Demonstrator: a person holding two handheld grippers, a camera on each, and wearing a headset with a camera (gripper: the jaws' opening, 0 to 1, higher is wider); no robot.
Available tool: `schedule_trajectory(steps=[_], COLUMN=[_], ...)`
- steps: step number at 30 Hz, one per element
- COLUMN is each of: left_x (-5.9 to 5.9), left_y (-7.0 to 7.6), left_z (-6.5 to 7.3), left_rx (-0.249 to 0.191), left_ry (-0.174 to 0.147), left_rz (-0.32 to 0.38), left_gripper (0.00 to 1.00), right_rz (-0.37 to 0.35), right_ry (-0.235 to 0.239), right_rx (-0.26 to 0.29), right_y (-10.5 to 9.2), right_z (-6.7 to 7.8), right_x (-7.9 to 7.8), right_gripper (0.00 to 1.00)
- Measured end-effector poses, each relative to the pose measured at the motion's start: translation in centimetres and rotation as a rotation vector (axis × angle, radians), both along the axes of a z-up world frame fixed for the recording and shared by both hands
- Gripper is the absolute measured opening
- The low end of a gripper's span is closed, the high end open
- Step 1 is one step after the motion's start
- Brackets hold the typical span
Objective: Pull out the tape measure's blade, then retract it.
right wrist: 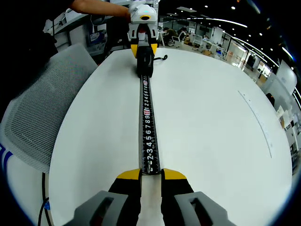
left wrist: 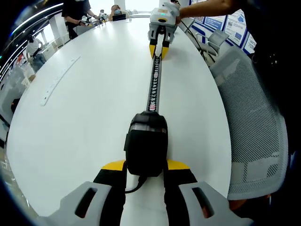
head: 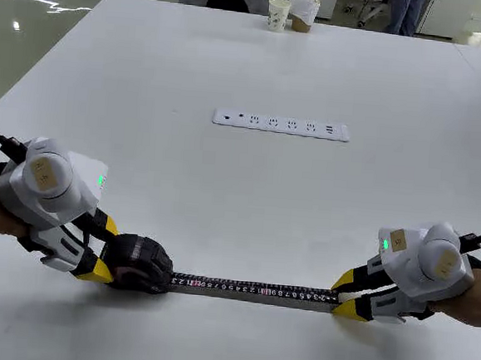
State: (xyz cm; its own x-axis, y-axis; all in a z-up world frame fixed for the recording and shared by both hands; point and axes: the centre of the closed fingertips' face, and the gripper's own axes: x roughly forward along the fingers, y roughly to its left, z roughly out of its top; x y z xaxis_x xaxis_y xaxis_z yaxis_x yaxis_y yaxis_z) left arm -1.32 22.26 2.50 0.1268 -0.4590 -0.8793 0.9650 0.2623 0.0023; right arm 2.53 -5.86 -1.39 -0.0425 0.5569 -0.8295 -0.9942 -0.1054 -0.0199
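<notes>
- Left hand-held gripper (head: 106,251) was clamped around the tape measure case (head: 138,264), one yellow tip on each side of the black body. The case sat on the white table (head: 233,63) near the person's edge.
- Right hand-held gripper (head: 344,295) was over on the other side, jaws closed in on the free end of the blade (head: 253,289). In the right gripper view the low numbers sat right between its tips.
- The blade ran flat and straight along the table between the two, markings up, with no sag or kink that I could see.
- So my read: the pull-out half looked pretty much done — a good stretch of blade was out, and the two grippers were well apart.
- What was left was the retract. Nothing showed whether a lock was on, so I couldn't tell if it would snap back or need feeding in.
- I'd guess walking the right one back toward the case would be the safe way — letting go could whip the blade.
- A power strip (head: 281,124) and paper cups (head: 278,14) sat farther up the table, well clear of all this.
</notes>
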Motion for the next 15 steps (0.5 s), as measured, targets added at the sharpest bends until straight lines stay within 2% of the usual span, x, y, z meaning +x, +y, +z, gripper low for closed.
schedule_trajectory(steps=[6, 15], left_x=[-0.15, -0.49], left_y=[0.14, 0.37], left_z=[-0.04, 0.0], left_rx=[0.007, -0.001], left_ry=[0.003, 0.015], left_rz=[0.004, 0.047], left_gripper=[0.3, 0.43], right_rz=[-0.008, -0.032], right_ry=[-0.007, -0.016], right_rx=[-0.002, 0.001], right_y=[-0.08, -0.34], right_z=[-0.03, 0.33], right_x=[0.12, 0.08], right_gripper=[0.15, 0.21])
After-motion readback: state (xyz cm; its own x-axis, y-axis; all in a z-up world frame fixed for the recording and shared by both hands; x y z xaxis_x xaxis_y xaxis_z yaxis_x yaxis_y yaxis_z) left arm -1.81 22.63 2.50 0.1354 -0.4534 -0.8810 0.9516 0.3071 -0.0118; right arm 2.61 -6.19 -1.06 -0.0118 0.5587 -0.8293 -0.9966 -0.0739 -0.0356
